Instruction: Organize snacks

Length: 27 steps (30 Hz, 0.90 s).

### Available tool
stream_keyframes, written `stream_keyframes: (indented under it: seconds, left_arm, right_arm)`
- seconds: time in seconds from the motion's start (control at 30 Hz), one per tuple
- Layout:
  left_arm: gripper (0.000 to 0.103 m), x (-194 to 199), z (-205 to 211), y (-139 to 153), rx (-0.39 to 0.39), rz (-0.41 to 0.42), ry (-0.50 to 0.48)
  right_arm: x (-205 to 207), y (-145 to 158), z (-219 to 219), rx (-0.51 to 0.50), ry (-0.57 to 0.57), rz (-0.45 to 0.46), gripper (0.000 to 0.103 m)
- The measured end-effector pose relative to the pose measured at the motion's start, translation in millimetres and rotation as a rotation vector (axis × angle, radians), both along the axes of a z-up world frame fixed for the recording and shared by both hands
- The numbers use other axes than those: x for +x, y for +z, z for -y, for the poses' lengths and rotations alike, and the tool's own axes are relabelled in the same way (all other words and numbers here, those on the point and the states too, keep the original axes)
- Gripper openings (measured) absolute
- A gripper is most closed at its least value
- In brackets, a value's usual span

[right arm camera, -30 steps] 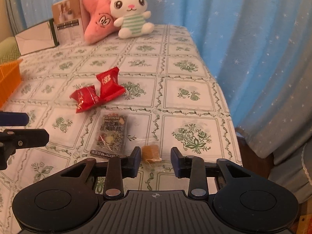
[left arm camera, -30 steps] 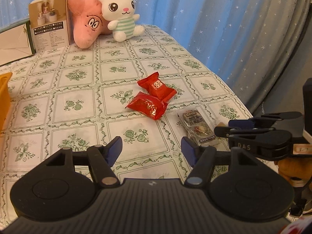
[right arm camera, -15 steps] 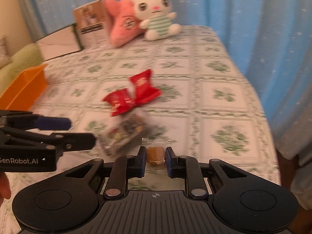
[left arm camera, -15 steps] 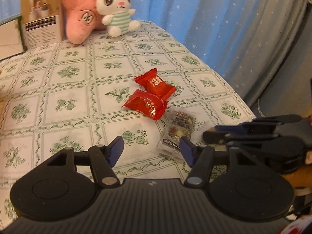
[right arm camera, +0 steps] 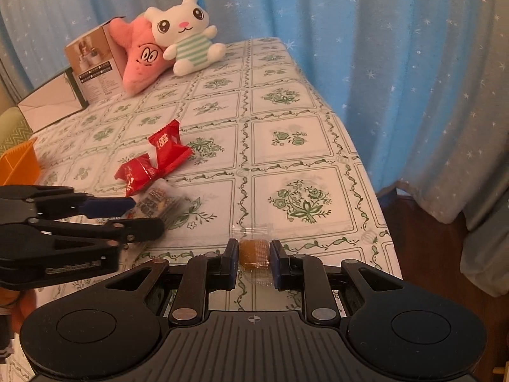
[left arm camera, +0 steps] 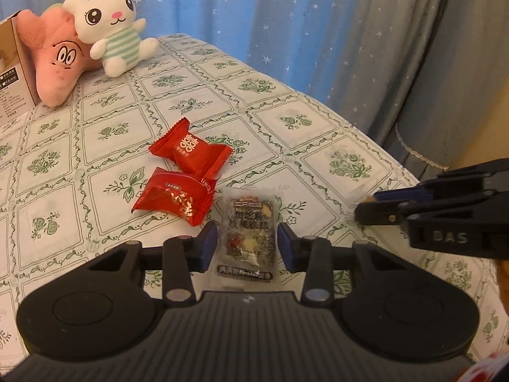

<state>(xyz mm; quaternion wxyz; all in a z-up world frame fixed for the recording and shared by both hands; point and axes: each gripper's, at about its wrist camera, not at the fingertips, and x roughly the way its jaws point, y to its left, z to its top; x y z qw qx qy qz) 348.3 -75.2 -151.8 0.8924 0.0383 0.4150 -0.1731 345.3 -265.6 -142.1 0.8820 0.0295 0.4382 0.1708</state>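
- On the desk (right arm camera: 305, 146), near edge: right gripper (right arm camera: 254, 256), jaws closed on brown candy (right arm camera: 253, 251) in clear wrapper.
- Left gripper (left arm camera: 248, 245), jaws apart, straddling clear nut-mix packet (left arm camera: 249, 232), not pinching it.
- Two red snack packs (left arm camera: 191, 151) just beyond the packet.
- Orange bin (right arm camera: 17, 165) far left.

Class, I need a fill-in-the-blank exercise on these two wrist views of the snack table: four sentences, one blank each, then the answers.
1. The right gripper is closed on a small ____-coloured candy in a clear wrapper.
2. The clear nut bar packet lies between the fingers of the ____ gripper.
3. The number of red snack packets on the tablecloth is ____.
4. The white bunny plush leans against a ____ star plush.

Answers: brown; left; two; pink
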Motion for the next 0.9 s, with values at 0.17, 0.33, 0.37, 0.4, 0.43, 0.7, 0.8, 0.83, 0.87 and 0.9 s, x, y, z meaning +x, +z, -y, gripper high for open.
stream_keyframes:
  seconds: [0.17, 0.33, 0.37, 0.4, 0.43, 0.7, 0.8, 0.83, 0.87, 0.9]
  left_arm:
    - [0.036, 1, 5, -4, 0.036, -0.001, -0.014]
    - [0.035, -7, 5, -4, 0.055, -0.016, -0.021]
    - [0.034, -11, 2, -3, 0.050, -0.026, -0.014]
    - [0.034, -16, -2, -2, 0.038, -0.036, -0.004]
    - [0.034, -23, -7, 0, 0.028, -0.039, 0.004]
    - [0.034, -84, -54, 24, 0.000, -0.038, 0.134]
    - [0.034, -104, -72, 42, -0.009, -0.027, 0.179]
    - [0.034, -111, -78, 48, -0.013, -0.022, 0.190]
    - [0.034, -118, -84, 55, -0.019, -0.015, 0.201]
    - [0.034, -125, -90, 61, -0.025, -0.007, 0.215]
  right_arm:
    - [-2, 5, -4, 0.000, 0.005, 0.002, 0.021]
    - [-5, 12, -10, -0.002, 0.008, 0.004, 0.021]
    - [-6, 14, -10, -0.004, 0.009, 0.007, 0.021]
    - [-8, 17, -11, -0.007, 0.012, 0.009, 0.021]
    - [-9, 20, -13, -0.011, 0.014, 0.013, 0.021]
    - [-32, 50, -34, -0.006, 0.042, 0.044, 0.021]
    - [-46, 64, -49, 0.002, 0.056, 0.060, 0.021]
    - [-52, 68, -54, 0.002, 0.061, 0.065, 0.021]
    - [-59, 72, -60, 0.004, 0.065, 0.072, 0.021]
    - [-67, 77, -66, 0.007, 0.068, 0.079, 0.021]
